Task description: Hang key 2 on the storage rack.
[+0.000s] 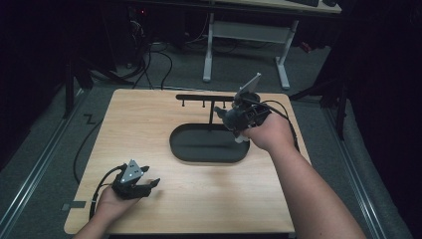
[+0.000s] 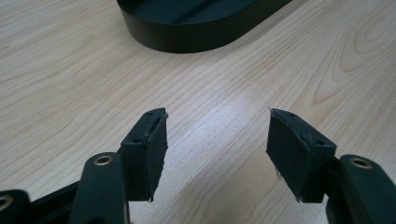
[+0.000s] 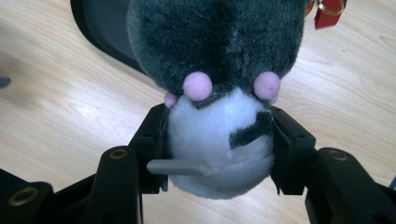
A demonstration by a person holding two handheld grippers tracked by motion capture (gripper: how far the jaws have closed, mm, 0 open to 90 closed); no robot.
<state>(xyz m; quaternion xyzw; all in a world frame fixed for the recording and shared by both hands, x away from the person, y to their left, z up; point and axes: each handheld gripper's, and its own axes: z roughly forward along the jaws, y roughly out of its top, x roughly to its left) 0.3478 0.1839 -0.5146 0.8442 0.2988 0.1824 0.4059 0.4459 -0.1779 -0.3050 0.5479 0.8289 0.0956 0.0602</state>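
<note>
A grey and white plush toy [image 3: 217, 93] is pinched between the jaws of the right gripper [image 3: 219, 140]. In the right gripper view the white end of the toy is seated between the two black pads, which press on it from both sides, and the dark grey, fluffy end is pointed away from the camera, so the long axis of the toy is laid along the line of the jaws. Small pink pompoms are seen where grey fur meets white, and a black stitched mark on the white part. A bit of red tag [image 3: 329, 10] is glimpsed at the top edge, beyond the toy.

In the high view the right gripper [image 1: 238, 124] is held over the right end of the black oval tray [image 1: 185, 152], just in front of the black rack [image 1: 199, 97] with its small hooks; the toy is seen there as a pale scrap under the hand. The wooden table [image 1: 149, 119] is shown whole in that view.

The left gripper [image 1: 144, 183] is rested near the table's front left corner. In the left gripper view its jaws are spread, with bare wood between them, and the tray's wall [image 2: 187, 39] is seen further off.
</note>
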